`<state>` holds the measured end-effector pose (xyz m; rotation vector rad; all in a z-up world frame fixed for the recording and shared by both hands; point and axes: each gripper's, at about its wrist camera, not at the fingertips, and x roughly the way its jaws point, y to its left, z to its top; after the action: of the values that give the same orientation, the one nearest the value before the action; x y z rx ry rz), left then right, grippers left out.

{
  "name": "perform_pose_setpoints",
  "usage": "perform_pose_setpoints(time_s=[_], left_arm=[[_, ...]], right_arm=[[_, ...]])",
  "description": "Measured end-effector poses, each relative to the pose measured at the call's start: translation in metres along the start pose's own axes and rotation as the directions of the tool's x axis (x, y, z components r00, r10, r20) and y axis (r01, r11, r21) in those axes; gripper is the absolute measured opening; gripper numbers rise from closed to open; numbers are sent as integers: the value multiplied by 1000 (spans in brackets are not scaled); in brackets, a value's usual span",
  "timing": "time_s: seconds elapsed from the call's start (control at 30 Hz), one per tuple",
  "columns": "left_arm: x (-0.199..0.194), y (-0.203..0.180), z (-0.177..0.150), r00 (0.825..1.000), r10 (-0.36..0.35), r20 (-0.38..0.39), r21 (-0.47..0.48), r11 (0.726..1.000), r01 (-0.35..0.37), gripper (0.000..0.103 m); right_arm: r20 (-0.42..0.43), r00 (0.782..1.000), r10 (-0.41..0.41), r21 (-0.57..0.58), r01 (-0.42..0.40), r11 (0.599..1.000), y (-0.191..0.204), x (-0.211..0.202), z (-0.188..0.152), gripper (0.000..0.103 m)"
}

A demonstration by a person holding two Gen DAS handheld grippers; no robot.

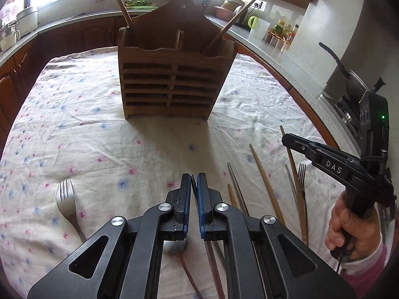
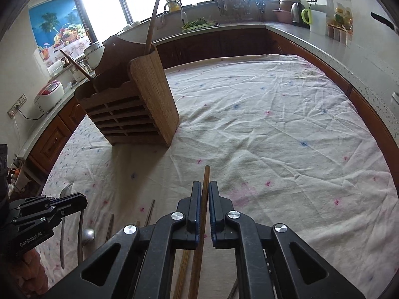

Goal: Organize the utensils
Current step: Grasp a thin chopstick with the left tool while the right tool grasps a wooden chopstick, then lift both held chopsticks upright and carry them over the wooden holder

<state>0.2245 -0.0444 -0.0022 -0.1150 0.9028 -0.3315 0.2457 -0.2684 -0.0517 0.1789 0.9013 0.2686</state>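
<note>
Right gripper (image 2: 205, 194) fingers clamp a wooden chopstick (image 2: 205, 186) above the table (image 2: 274, 124). Left gripper (image 1: 194, 184) fingers nearly closed, empty. Holder (image 1: 172, 74) stands beyond.

Floral tablecloth (image 2: 274, 124): white, creased, pink and blue sprigs, covers the whole tabletop.
Worktop (image 2: 311, 37): grey, runs along the walls past the tabletop's far and right edges, over brown cabinet doors (image 2: 212, 42).
On it: rice cooker (image 2: 48, 94) at left; faucet (image 2: 174, 6) by the window; green-handled pitcher (image 1: 258, 26); spice jars (image 1: 283, 31).
Fruit poster (image 2: 58, 28): on left wall.
</note>
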Motion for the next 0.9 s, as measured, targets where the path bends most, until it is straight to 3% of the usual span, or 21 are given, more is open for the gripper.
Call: perform_pose_setpoints(time_s=[0.23, 0.53, 0.9], left_arm=[[-51, 3, -2, 994, -67, 87, -30, 997, 70, 4], [-112, 7, -8, 970, -122, 213, -21, 991, 129, 3], [-160, 21, -2, 932, -114, 344, -43, 990, 137, 3]], right_arm=[[88, 995, 51, 3, -52, 999, 11, -46, 2, 5], [200, 976, 85, -16, -84, 996, 25, -108, 2, 5], [295, 950, 101, -26, -98, 995, 31, -147, 11, 5]])
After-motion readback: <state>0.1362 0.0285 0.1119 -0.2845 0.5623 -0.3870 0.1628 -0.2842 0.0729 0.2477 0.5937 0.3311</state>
